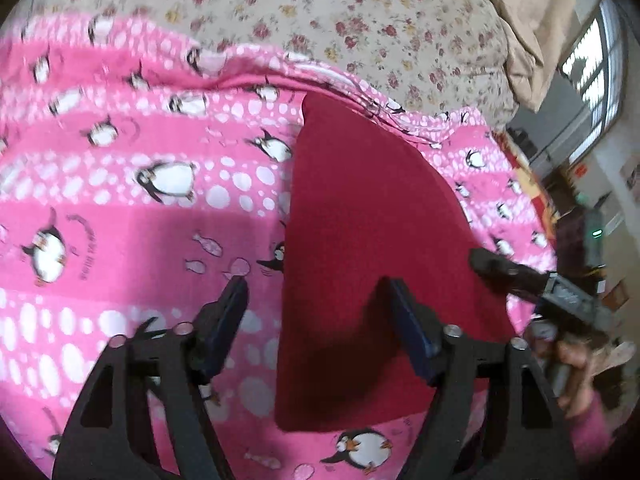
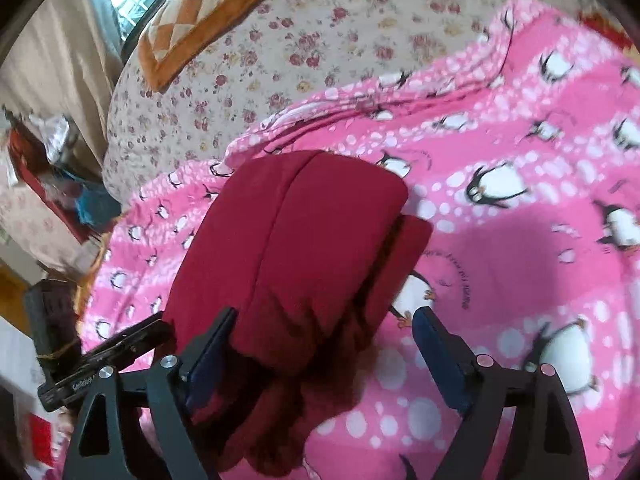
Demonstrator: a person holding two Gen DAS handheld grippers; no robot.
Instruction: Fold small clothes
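A dark red garment (image 1: 368,240) lies folded flat on a pink penguin blanket (image 1: 120,208). My left gripper (image 1: 316,284) is open, hovering over the garment's left edge, one finger over the blanket and one over the red cloth. In the right wrist view the red garment (image 2: 304,240) lies folded in layers, bunched at its near end. My right gripper (image 2: 324,320) is open above that near end, its fingers on either side of the cloth. The right gripper's tip also shows in the left wrist view (image 1: 492,264) at the garment's right edge.
The pink blanket (image 2: 520,280) lies over a floral bedspread (image 2: 280,40). An orange checked cushion (image 2: 200,12) rests at the bed's far end. The bed's edge, clutter and a window (image 1: 596,64) lie beyond the garment's side.
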